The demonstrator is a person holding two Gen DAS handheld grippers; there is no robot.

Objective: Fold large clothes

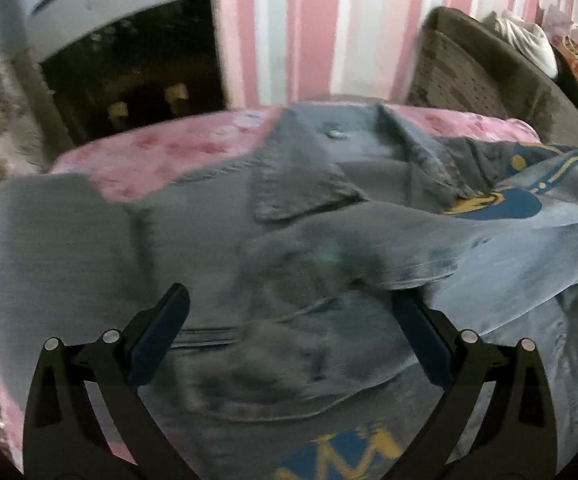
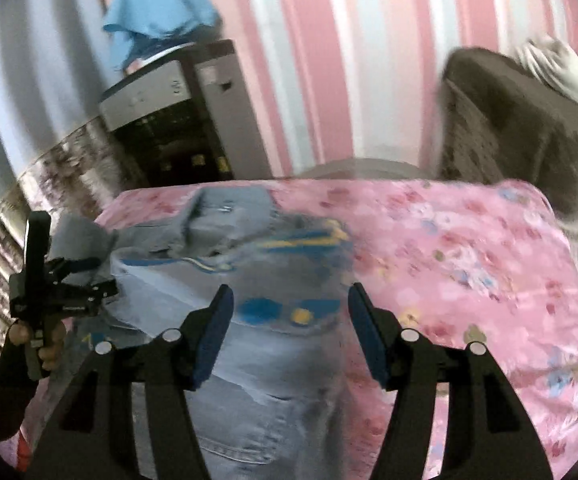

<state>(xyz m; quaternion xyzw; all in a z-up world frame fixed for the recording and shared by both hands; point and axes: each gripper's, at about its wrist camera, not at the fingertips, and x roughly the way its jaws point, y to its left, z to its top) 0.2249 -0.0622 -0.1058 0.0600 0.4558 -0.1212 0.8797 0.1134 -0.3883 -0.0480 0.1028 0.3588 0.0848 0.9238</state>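
- Bed [image 2: 469,248]: pink floral cover, filling the lower right wrist view from 3 to 6 o'clock; striped pink wall behind at 12.
- Denim jacket [image 1: 289,248]: grey-blue, lying on the bed cover, partly folded. In the left wrist view it fills the centre; collar [image 1: 305,176] at 12 o'clock, a sleeve [image 1: 489,248] with blue and yellow print laid across the body toward 3 o'clock.
- Long axis: runs collar to hem, roughly 12 to 6 in the left wrist view; collar points away toward the wall, hem toward the person.
- Step in hand, as judged: mid-fold. One sleeve seems already laid in; body not yet doubled over. Both views are motion-blurred, so fold edges are uncertain.
- Left gripper [image 1: 289,332]: jaws spread wide, nothing between them, poised above the jacket's mid-body at 6 o'clock.
- Right gripper [image 2: 289,328]: jaws also wide, holding nothing, over the printed patch [image 2: 285,312] on the jacket's right side.
- The left gripper also shows in the right wrist view [image 2: 85,276] at 9 o'clock, near the jacket's left edge.
- Next move, likely: each gripper drops to a cloth edge, closes on a single layer, then carries it across. Thick denim calls for a deep bite.
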